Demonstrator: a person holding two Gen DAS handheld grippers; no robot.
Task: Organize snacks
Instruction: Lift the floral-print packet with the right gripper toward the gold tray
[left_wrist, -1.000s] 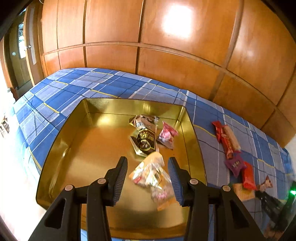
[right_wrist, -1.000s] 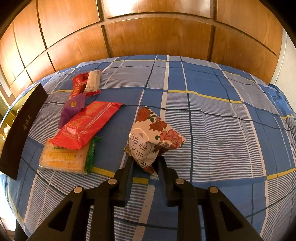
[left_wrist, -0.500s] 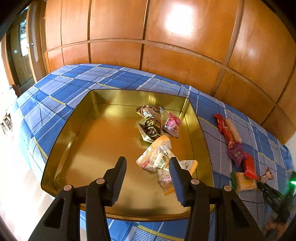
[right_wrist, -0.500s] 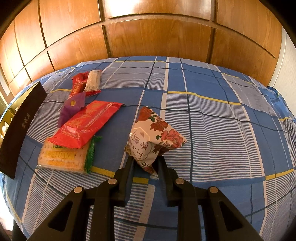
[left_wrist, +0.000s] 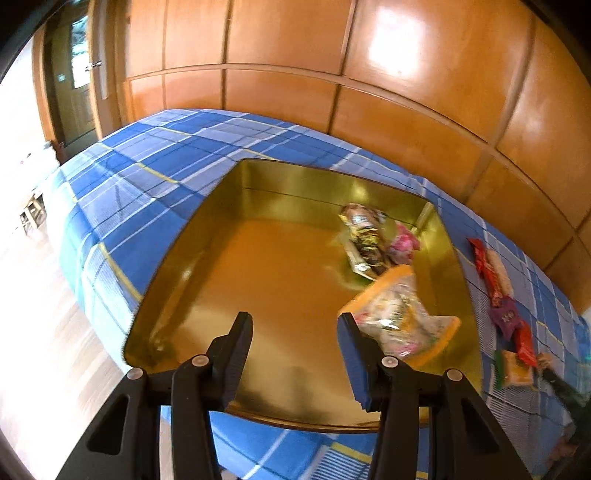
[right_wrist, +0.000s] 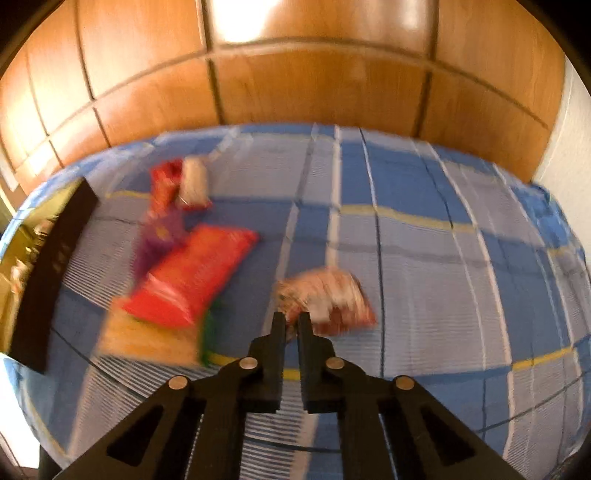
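A gold tray (left_wrist: 177, 258) lies on a blue checked cloth. In it are a clear orange-edged snack bag (left_wrist: 399, 314), a dark packet (left_wrist: 364, 240) and a pink packet (left_wrist: 404, 243). My left gripper (left_wrist: 295, 325) is open and empty above the tray's near part. My right gripper (right_wrist: 291, 321) is shut on the corner of a floral snack packet (right_wrist: 328, 299), lifted off the cloth; the view is blurred. A red packet (right_wrist: 195, 280), a yellow packet (right_wrist: 147, 336), a purple packet (right_wrist: 160, 236) and a red-and-white packet (right_wrist: 181, 181) lie to its left.
Wooden wall panels stand behind the cloth-covered surface. The tray's dark side (right_wrist: 48, 273) shows at the left of the right wrist view. The loose snacks also show right of the tray in the left wrist view (left_wrist: 502, 295). A doorway (left_wrist: 74, 92) is far left.
My left gripper has drawn back and left, away from the clear bag lying in the tray. My right gripper has closed tighter on the floral packet and lifted it.
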